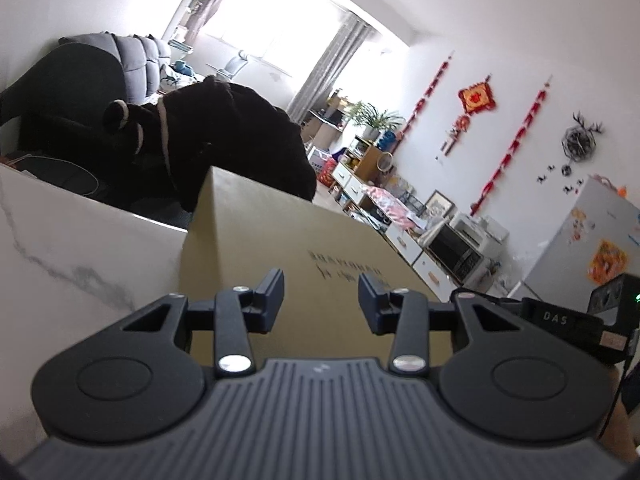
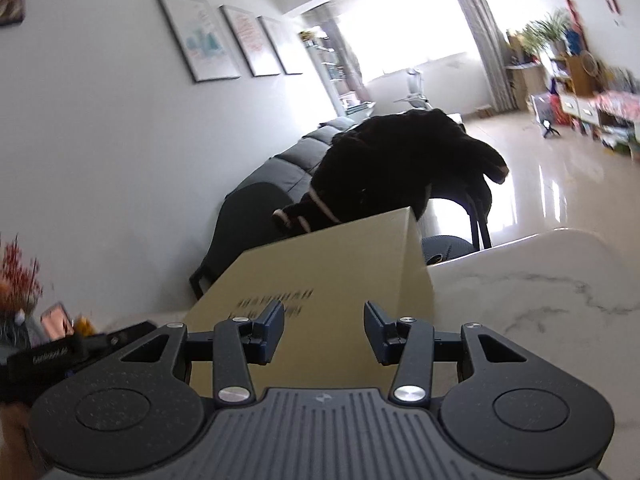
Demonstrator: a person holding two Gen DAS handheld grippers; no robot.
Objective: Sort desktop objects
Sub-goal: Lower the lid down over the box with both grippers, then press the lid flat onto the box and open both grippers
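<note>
On the tabletop: white marble-patterned tabletop (image 1: pixel 72 240) carries a tan rectangular cardboard box (image 1: pixel 288 240), lying flat.
Left gripper (image 1: pixel 321 294): fingers spread, empty, over the box.
Right gripper (image 2: pixel 324 326): likewise.
Progress: sortable objects unseen; undecidable.

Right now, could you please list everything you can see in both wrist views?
box: one, tan with dark print, on the table, under both grippers
table: one, white marble
jacket: one, black, draped over a chair behind the box
sofa: one, grey, by the wall
pictures: three, framed, on the wall
fridge: one, white, far right
microwave: one, on a low cabinet
left gripper: open, over the box
right gripper: open, over the box
</note>
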